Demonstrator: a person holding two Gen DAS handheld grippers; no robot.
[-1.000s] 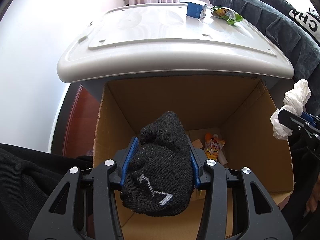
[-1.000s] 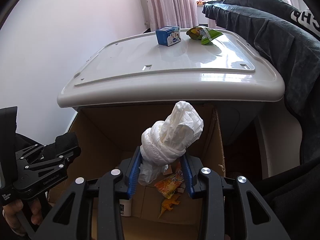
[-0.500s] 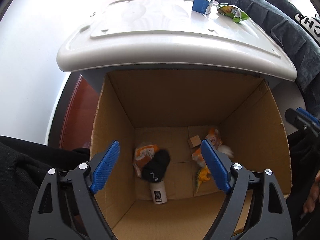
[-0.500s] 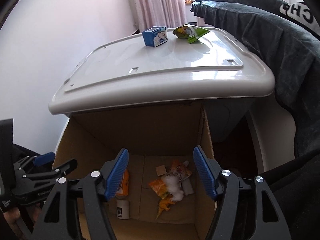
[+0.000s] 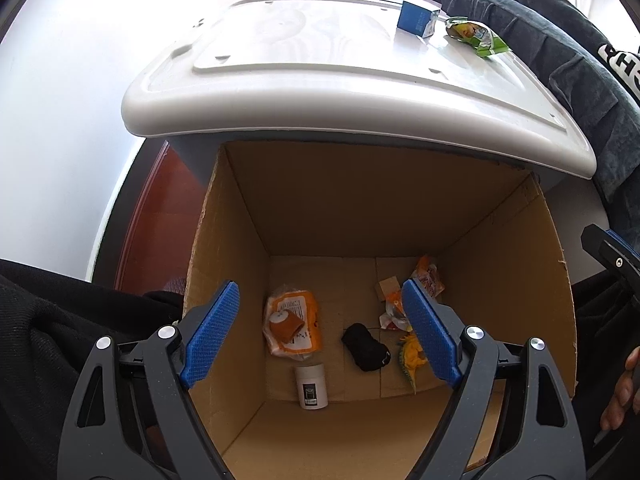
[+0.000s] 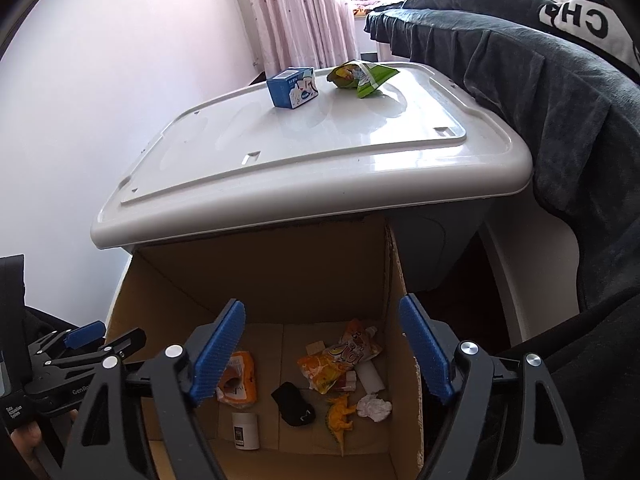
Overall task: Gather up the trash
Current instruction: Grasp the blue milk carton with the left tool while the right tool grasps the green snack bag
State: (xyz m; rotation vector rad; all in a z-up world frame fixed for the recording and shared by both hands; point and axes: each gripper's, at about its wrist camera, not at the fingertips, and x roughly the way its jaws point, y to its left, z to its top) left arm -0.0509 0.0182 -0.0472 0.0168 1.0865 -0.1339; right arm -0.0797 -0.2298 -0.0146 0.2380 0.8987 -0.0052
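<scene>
With both grippers (image 5: 320, 336) (image 6: 322, 350) empty over the cardboard box (image 5: 420, 216), the left spread wide, the right's jaws opening, the blue carton (image 6: 293, 87) and green wrapper (image 6: 360, 75) are best approached separately

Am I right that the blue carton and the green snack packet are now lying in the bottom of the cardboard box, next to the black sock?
Not quite. The blue carton and green snack packet lie on the white lid behind the cardboard box, not in it, as the right wrist view shows. The black sock is indeed at the bottom of the box.
</scene>
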